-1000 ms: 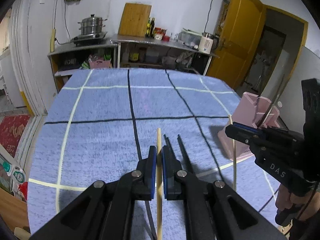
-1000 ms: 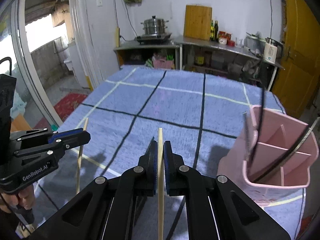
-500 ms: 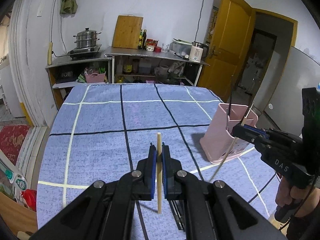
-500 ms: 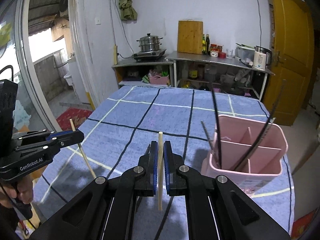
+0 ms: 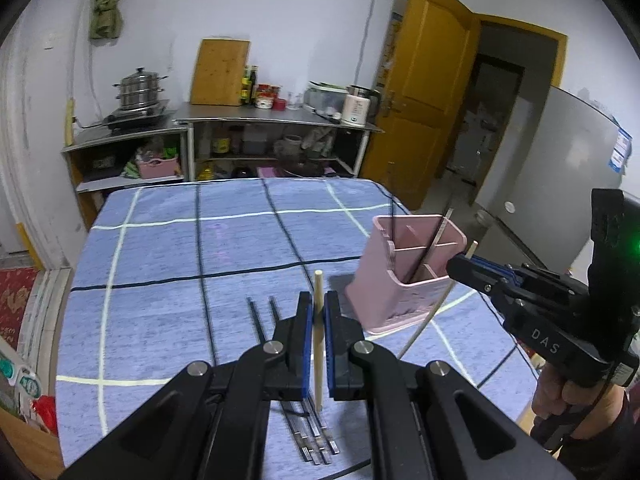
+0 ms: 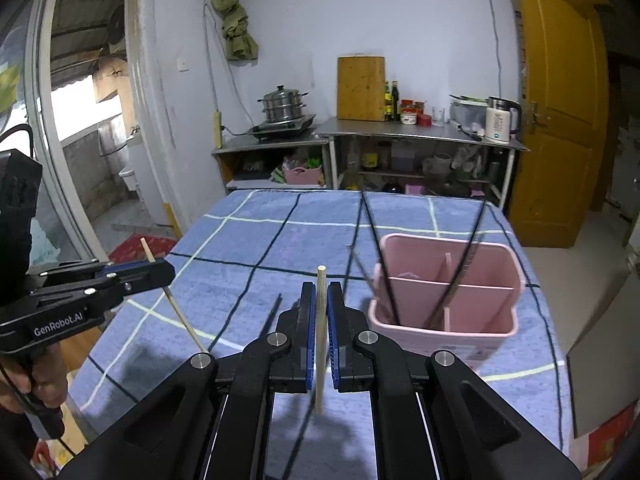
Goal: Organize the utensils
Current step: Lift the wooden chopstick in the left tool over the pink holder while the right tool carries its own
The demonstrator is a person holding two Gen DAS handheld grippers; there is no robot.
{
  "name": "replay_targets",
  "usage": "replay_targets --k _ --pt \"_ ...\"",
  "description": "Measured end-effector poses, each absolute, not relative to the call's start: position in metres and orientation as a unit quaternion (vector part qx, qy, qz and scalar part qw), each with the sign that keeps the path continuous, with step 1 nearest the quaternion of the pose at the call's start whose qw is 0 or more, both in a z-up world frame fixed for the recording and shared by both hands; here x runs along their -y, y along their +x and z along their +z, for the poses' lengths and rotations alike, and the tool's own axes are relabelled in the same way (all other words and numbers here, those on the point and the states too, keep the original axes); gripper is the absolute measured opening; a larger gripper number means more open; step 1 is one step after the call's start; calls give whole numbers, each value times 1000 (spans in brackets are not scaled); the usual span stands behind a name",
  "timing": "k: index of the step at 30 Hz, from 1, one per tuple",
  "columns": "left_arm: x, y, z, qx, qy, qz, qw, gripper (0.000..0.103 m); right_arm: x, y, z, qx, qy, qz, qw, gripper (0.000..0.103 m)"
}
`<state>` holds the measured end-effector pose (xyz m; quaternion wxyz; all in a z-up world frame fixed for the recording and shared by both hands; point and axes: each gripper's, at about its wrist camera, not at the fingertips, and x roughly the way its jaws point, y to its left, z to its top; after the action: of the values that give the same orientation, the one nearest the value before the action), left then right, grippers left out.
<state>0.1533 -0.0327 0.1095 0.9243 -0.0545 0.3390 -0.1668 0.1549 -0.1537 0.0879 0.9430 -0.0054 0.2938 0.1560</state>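
Observation:
My left gripper (image 5: 318,312) is shut on a wooden chopstick (image 5: 318,332) held upright above the table. My right gripper (image 6: 320,304) is shut on a second wooden chopstick (image 6: 320,344), also upright. Each gripper shows in the other's view: the right one (image 5: 466,266) beside the holder, the left one (image 6: 160,272) at the table's left edge. A pink divided utensil holder (image 5: 408,280) stands on the table's right side with several dark chopsticks (image 6: 384,272) leaning in it. Several dark metal chopsticks (image 5: 280,364) lie flat on the cloth under my left gripper.
The table carries a blue checked cloth (image 5: 180,256). Behind it stand steel shelves with a steamer pot (image 5: 138,90), a wooden cutting board (image 5: 220,70) and a kettle (image 5: 356,110). A yellow door (image 5: 428,100) is at the right.
Both grippers have risen and pulled back with their chopsticks, which now hang above the cloth. The pink holder looks farther off and more of the table shows.

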Motion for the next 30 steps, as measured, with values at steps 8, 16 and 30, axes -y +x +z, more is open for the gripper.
replay_targets --k 8,16,30 --pt "72 170 118 -342 -60 -209 914 6 190 154 99 -284 17 124 951 6" --pt "98 195 152 -321 -71 -236 914 6 215 159 131 -248 35 105 962 6" --pt "127 238 191 -279 -68 -245 926 6 244 196 153 -208 78 87 971 6"
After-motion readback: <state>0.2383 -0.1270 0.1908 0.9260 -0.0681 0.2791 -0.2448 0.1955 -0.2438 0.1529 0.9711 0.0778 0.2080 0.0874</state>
